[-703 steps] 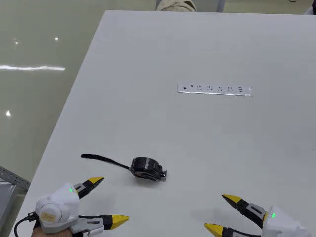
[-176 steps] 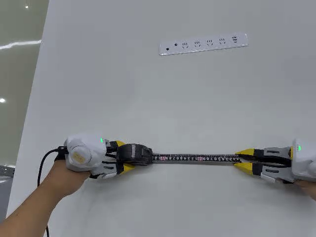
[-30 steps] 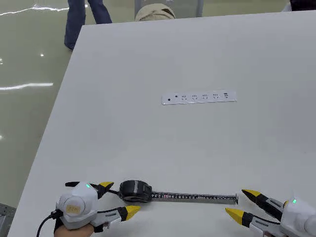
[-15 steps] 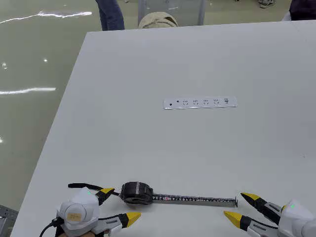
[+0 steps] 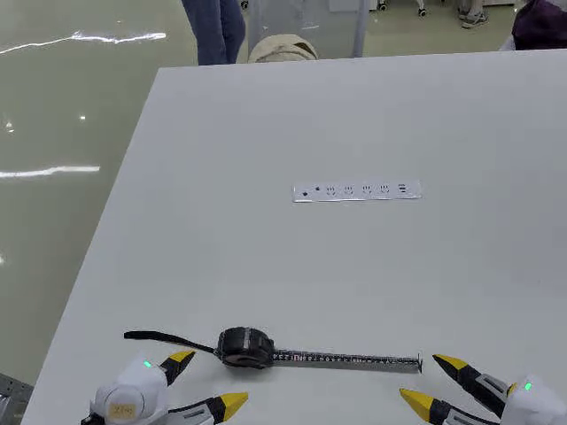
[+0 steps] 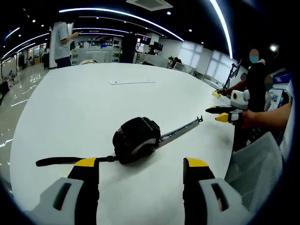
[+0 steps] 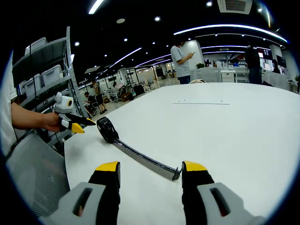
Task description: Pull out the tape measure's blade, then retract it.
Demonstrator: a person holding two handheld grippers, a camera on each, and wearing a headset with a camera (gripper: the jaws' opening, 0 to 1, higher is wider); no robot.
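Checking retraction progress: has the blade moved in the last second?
No: the blade still ends directly below the right end of the power strip.

White table (image 5: 266,133): broad, matt top.
White power strip (image 5: 357,191): flat, mid-table.
Glossy grey-green floor (image 5: 62,106): left of the table.
Standing person (image 5: 213,27): legs at the far edge.
Beige rounded item (image 5: 282,47), perhaps a chair back: just beside the legs.
Shelving (image 7: 44,70): holds bins.
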